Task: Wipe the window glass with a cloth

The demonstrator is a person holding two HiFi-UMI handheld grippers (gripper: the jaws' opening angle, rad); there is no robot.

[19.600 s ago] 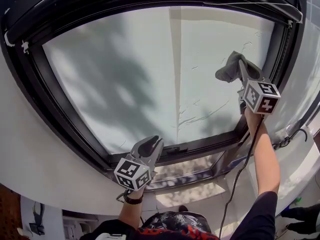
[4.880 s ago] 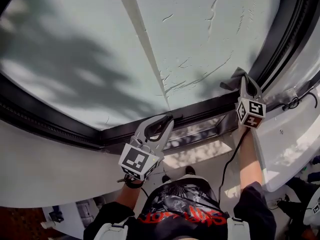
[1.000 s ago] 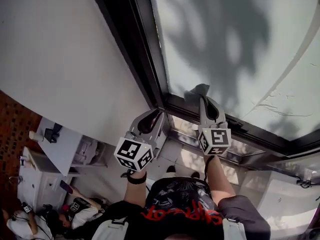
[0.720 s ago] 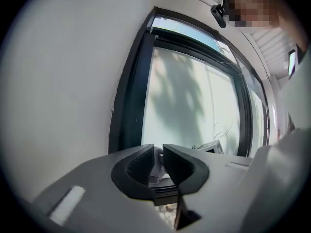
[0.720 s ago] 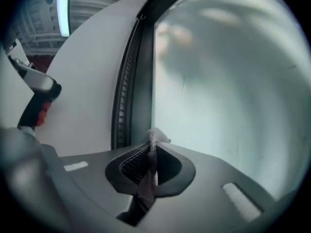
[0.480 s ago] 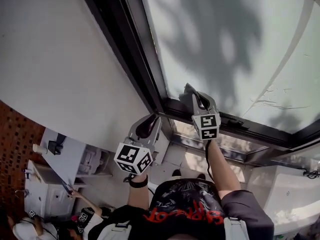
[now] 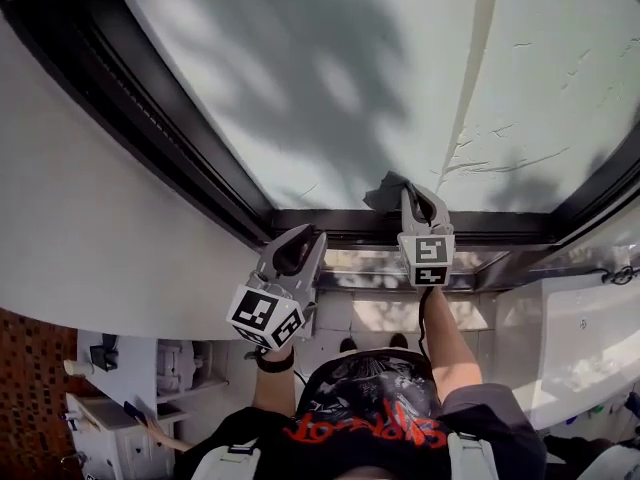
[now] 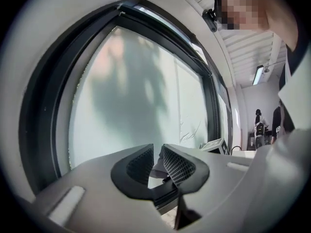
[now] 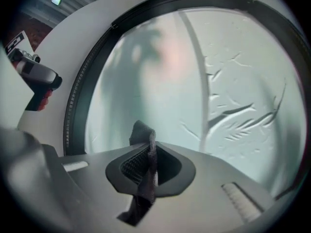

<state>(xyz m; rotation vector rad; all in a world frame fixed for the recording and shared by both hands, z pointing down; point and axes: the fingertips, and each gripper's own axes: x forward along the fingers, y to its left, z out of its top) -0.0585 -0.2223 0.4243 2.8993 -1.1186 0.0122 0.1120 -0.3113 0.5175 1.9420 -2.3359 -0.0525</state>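
- While the right claw (image 7: 418, 192) points up at the lower edge of the window glass (image 7: 330, 78), its jaws are clamped on a dark grey cloth (image 7: 386, 190).
- In the right gripper view the cloth (image 9: 146, 171) is pinched between the ribbed pads of that claw (image 9: 150, 152). One fold pokes out above the jaw tips and a tail hangs down behind them.
- From the head view the bunched end of the cloth lies low on the pane, just above the bottom rail of the black window frame (image 7: 150, 118). Whether it presses on the glass cannot be told.
- The left claw (image 7: 305, 234) is held lower and to the left, near the frame's bottom rail and apart from the cloth.
- In the left gripper view the jaws of that claw (image 8: 158, 155) stand slightly apart, with nothing between them.
- The glass (image 9: 160, 81) is pale and frosted-looking. Soft leafy shadows lie across it, and there are thin streaks (image 7: 505, 158) on its right part.
- A black cable (image 7: 424, 318) runs down from the right claw along the person's forearm.
- A dark wristband (image 7: 275, 361) sits on the left wrist.
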